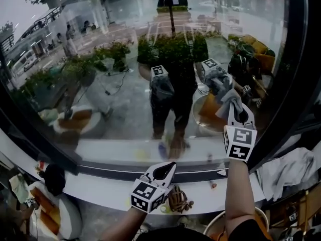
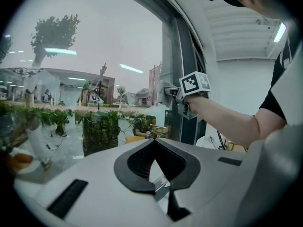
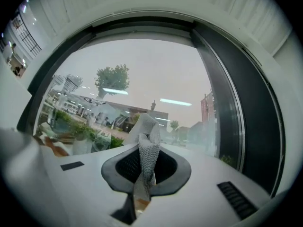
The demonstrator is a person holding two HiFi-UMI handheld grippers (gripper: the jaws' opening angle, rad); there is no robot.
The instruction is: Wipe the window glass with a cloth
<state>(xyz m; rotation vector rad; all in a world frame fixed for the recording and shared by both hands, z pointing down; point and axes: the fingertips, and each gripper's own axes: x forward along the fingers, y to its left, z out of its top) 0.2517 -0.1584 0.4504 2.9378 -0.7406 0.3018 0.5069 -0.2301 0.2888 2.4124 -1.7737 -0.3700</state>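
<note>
Two grippers are in my head view. My right gripper (image 1: 239, 113), at middle right, clamps the cloth (image 3: 147, 144) up at the glass (image 1: 115, 102). My left gripper (image 1: 166, 168), lower centre, is closed on nothing.

A large pane of clear window glass (image 1: 115, 114) fills the view. It is set in a dark metal frame (image 1: 293, 94) above a white ledge (image 1: 100, 187). Outside lie grey paving (image 1: 130, 104), green box hedges (image 1: 173, 49), a leafy tree (image 3: 113, 77) and pale overcast sky (image 3: 142, 60). Indoors, a white ribbed ceiling (image 3: 142, 4) carries a bright strip light (image 2: 280, 32). Low at the left stands what may be a white seat with orange cushions (image 1: 50, 212).
</note>
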